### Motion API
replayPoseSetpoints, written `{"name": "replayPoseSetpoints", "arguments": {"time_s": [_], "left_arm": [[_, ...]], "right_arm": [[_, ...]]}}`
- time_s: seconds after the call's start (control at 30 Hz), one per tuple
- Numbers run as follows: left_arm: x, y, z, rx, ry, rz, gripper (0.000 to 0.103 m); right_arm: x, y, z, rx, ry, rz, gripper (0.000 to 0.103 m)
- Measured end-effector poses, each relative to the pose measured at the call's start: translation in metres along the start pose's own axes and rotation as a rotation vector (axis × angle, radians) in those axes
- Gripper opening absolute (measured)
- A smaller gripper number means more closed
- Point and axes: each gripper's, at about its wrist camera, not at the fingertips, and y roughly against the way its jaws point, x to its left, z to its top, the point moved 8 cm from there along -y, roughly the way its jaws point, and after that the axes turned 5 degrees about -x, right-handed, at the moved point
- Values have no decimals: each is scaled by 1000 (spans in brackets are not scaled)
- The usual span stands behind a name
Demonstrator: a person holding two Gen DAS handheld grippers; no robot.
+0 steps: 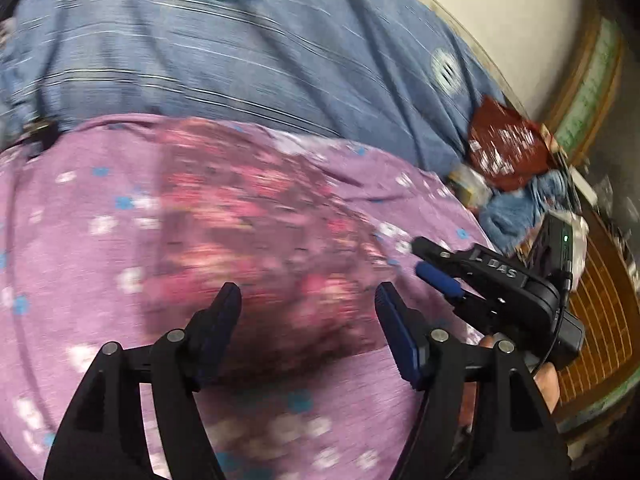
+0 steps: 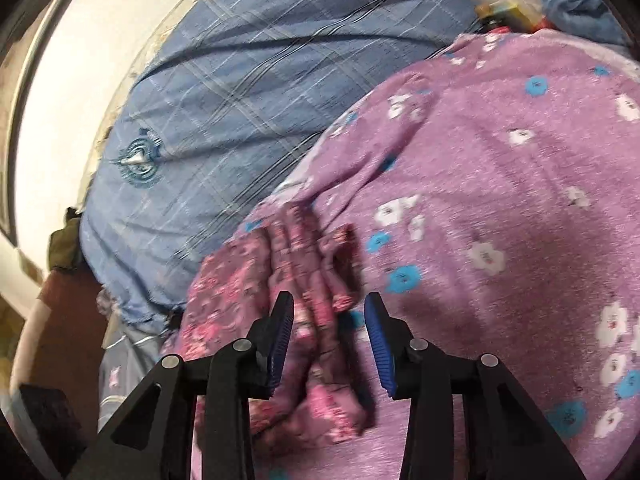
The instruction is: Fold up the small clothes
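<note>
— How is the left gripper [image 1: 308, 304] seen?
— Its jaws are spread wide, with nothing pinched between the blue pads [image 1: 394, 320].

— And the right gripper [image 2: 328, 312]?
— It is held with a narrower gap, and no grip is seen. In the left view it is tilted downward at the right, fingers [image 1: 436, 280] apart.

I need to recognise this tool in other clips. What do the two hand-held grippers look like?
Both are matte black frames with round silver pivot pins and ribbed blue pads inside the fingers. The left hand-held gripper and right hand-held gripper match. In the left wrist view the right one shows white lettering, a green light and a thin black cable.
</note>
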Motion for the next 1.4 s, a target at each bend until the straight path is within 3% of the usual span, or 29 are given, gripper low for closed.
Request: {"name": "replayPoseSetpoints", "arguments": {"time_s": [0.1, 0.2, 0.3, 0.57, 0.67, 0.73, 0.8, 0.97, 1.07, 1.1, 1.2, 1.23, 1.27, 1.37, 1.4], "left_arm": [[39, 13, 3, -18, 53, 98, 70], [69, 7, -7, 26, 99, 166, 70], [77, -1, -20, 64, 114, 173, 70], [74, -20, -42, 129, 112, 195, 70], [70, -23, -44, 133, 101, 188, 70], [68, -23, -44, 135, 102, 184, 70], [66, -21, -43, 130, 98, 184, 70], [54, -4, -30, 69, 55, 171, 70], [53, -4, -26, 49, -1, 206, 70], [56, -12, -30, 82, -7, 227, 70], [64, -31, -40, 164, 11, 242, 70], [65, -31, -39, 162, 21, 235, 70], [66, -29, -35, 141, 27, 222, 70], [70, -21, -14, 66, 33, 222, 70], [73, -21, -5, 48, 30, 227, 70]], "right_arm": [[15, -8, -11, 59, -8, 82, 50], [21, -20, -21, 92, -3, 52, 54], [24, -30, -33, 126, 21, 6, 63], [57, -32, -55, 96, 262, -41, 62], [56, -44, -60, 113, 330, -107, 46], [51, -49, -60, 128, 328, -120, 22], [50, -43, -56, 105, 318, -110, 18], [71, 0, -54, -34, 444, -79, 14], [69, 27, -58, -84, 490, -104, 9], [65, 25, -59, -73, 489, -123, 9], [27, -12, -73, 127, 457, -267, 17], [22, -13, -73, 144, 422, -258, 17], [24, -8, -67, 126, 385, -220, 18], [42, 19, -34, -46, 410, -181, 22], [48, 20, -27, -60, 394, -143, 22]]}}
